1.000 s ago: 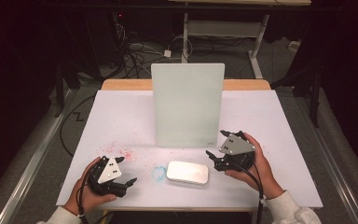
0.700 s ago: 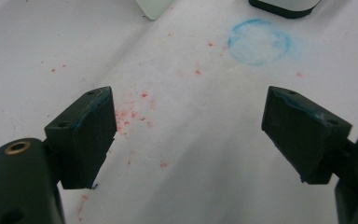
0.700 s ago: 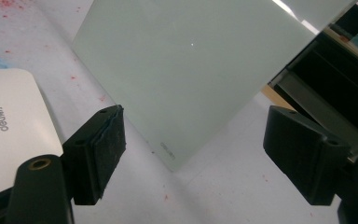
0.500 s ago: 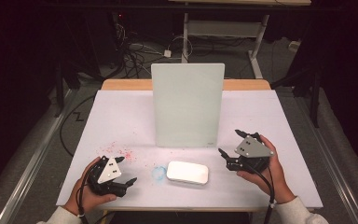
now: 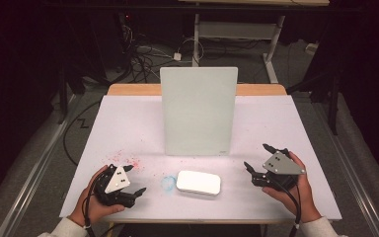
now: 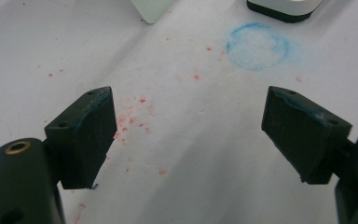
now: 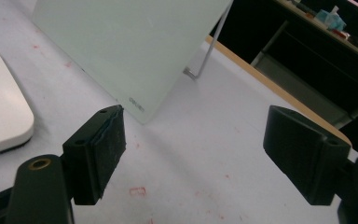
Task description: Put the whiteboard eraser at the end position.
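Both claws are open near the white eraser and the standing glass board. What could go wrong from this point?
1. The board stands upright on a thin wire stand; a push from the right claw beside its lower corner might tip it.
2. The eraser is wide and low, so an open claw may slide off its rounded edges.
3. The left claw hovers over red specks and a blue ring; dragging could smear them across the table cover.
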Tool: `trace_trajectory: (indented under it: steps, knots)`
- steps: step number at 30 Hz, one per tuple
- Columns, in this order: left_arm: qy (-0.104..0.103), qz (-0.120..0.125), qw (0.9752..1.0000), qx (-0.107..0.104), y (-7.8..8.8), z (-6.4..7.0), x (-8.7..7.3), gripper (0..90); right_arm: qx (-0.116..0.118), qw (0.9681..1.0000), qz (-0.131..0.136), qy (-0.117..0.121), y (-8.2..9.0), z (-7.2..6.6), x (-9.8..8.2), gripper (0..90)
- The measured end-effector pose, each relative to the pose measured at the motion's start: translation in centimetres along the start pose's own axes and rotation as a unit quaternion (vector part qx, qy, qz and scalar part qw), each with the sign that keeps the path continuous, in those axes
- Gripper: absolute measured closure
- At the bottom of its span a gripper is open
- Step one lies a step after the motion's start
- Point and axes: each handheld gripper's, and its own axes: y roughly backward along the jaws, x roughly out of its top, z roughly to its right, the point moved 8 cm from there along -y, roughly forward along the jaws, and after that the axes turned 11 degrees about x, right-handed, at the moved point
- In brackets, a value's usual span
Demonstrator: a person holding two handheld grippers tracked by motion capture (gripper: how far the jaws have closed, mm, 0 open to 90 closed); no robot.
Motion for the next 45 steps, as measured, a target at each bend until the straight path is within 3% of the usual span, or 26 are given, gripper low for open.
trace_trajectory:
  steps: [8, 21, 35, 45]
  knots:
    - [0.004, 0.006, 1.0, 0.003, -0.2, -0.5, 0.4, 17.5, -0.018, 0.9996, 0.004, -0.022, 1.5, 0.5, -1.9, 21.4]
    - [0.014, 0.022, 0.9993, 0.026, -0.1, -1.9, 0.9, 17.5, -0.008, 0.9981, -0.029, -0.054, 2.5, 0.3, -6.4, 21.1]
    - [0.002, 0.016, 0.9996, 0.025, 0.1, -1.3, 0.7, 17.5, -0.009, 0.9989, -0.016, -0.043, 2.8, 0.0, -5.8, 21.1]
    - [0.009, 0.017, 0.9994, 0.031, 0.3, -1.6, 0.5, 17.5, -0.004, 0.9991, -0.018, -0.037, 2.3, -0.2, -5.5, 21.1]
